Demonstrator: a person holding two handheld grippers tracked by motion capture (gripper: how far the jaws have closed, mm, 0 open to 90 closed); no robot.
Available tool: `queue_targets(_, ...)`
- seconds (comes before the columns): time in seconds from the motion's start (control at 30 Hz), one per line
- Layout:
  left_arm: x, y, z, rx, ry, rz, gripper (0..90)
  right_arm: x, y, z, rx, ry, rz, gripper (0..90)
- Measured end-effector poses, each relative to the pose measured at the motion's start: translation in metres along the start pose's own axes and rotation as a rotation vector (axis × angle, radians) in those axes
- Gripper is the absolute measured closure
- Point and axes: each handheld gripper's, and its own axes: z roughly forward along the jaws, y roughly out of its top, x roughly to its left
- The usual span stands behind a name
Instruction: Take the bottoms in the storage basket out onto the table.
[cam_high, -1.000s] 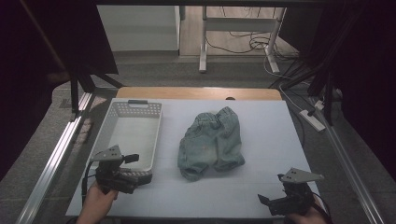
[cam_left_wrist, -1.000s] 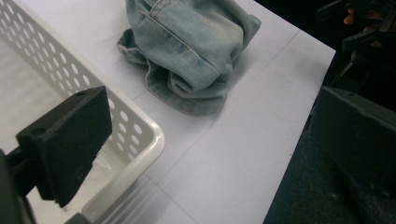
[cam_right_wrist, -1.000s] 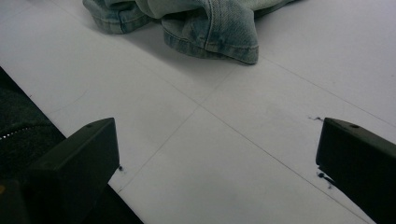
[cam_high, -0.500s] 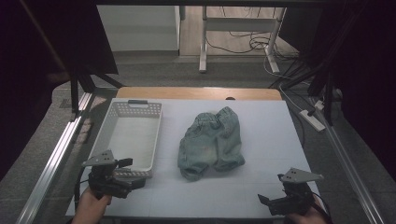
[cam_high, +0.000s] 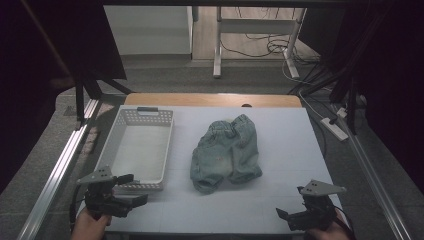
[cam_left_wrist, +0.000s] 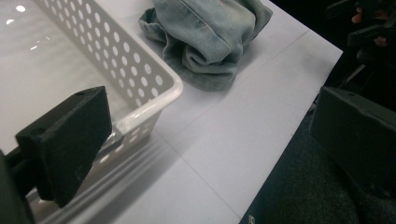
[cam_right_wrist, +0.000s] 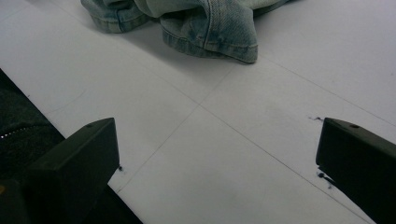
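Observation:
A crumpled pair of light blue denim shorts (cam_high: 225, 152) lies in the middle of the white table (cam_high: 280, 150). Left of it stands a white perforated basket (cam_high: 167, 145) with nothing inside. My left gripper (cam_high: 137, 188) hovers open at the table's near left corner, just in front of the basket's near rim (cam_left_wrist: 159, 79). The shorts (cam_left_wrist: 210, 37) lie beyond it, clear of the gripper (cam_left_wrist: 210, 121). My right gripper (cam_high: 289, 201) is open at the near right corner. It points toward the shorts' hem (cam_right_wrist: 210, 28), with bare table between its wide-apart jaws (cam_right_wrist: 217, 140).
A metal rail (cam_high: 55, 175) runs along the table's left side, and another (cam_high: 375, 180) along the right. Desk legs and cables (cam_high: 260, 50) stand on the floor beyond the far edge. A power strip (cam_high: 334, 127) lies off the right edge.
My left gripper has drawn back toward the near edge and slightly left, away from the basket. The right gripper and the shorts have not moved.

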Motion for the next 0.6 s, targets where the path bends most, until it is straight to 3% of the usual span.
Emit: queue_targets(0.6,0.001,-0.022,-0.02,0.015,0.055,-0.042,0.0,0.0,0.0,0.001,0.003,0.0,0.004,0.0)
